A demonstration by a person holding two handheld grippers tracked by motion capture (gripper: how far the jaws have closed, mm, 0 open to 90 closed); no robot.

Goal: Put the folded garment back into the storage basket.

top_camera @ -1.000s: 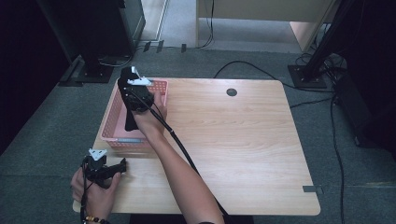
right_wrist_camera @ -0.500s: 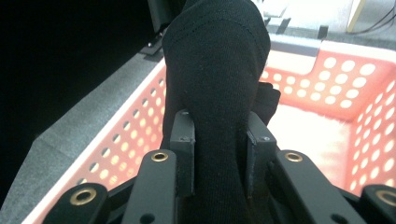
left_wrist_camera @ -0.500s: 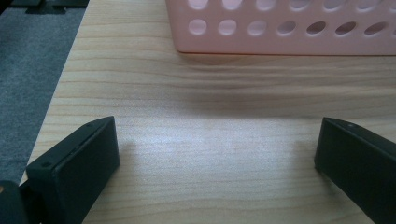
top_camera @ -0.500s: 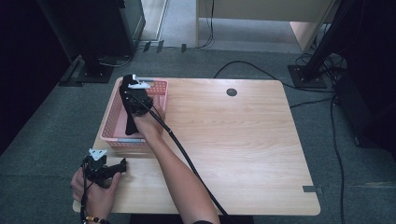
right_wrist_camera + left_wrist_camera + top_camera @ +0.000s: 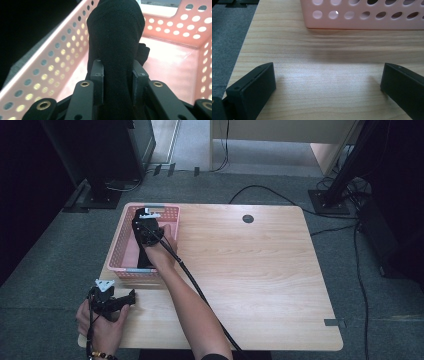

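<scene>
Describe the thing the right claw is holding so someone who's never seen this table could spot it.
Start at the wooden table and find the pink perforated basket at its far left corner. Over it, the right claw pinches a black knitted cloth, the one dark, soft thing against the pale pink walls.

A black knitted cloth [image 5: 113,47] stands bunched upright inside the pink perforated basket [image 5: 172,32], above its floor.

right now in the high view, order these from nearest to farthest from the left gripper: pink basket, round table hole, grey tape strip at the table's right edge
From the left gripper, at the near left corner:
1. pink basket, just beyond it on the left.
2. round table hole, far side, centre.
3. grey tape strip, near right edge.
</scene>
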